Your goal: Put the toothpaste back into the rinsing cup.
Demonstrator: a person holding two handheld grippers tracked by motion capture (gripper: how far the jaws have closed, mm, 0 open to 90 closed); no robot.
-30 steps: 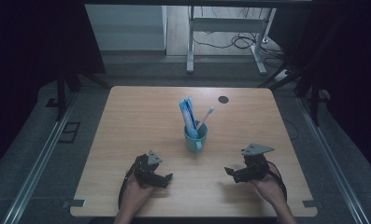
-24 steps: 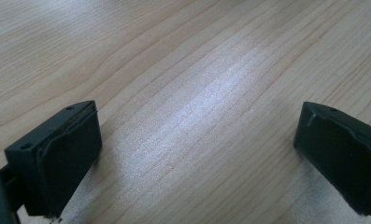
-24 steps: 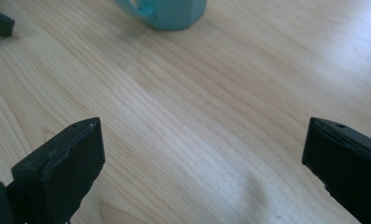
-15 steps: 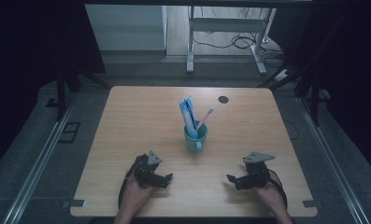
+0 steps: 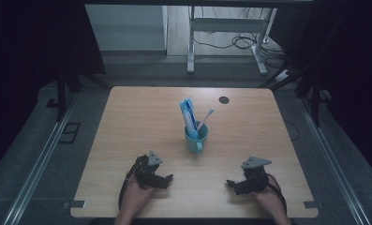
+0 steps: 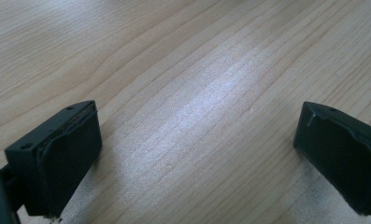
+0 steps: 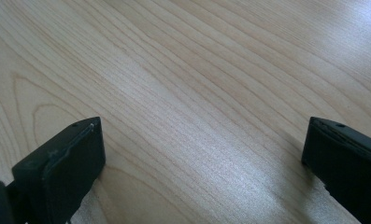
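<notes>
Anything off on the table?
Nothing stands out. The cup stands upright mid-table, with the toothbrush and tube leaning in it. Both claws, left and right, are open and empty.

From the high view we look forward and down over the whole table (image 5: 127,117), from above its near edge, far enough back to take in the floor beyond. In the left gripper view we sit low and very near the wood grain, looking along two black jaws set wide apart. The right gripper view is equally close. All three views share the table's near surface.
</notes>
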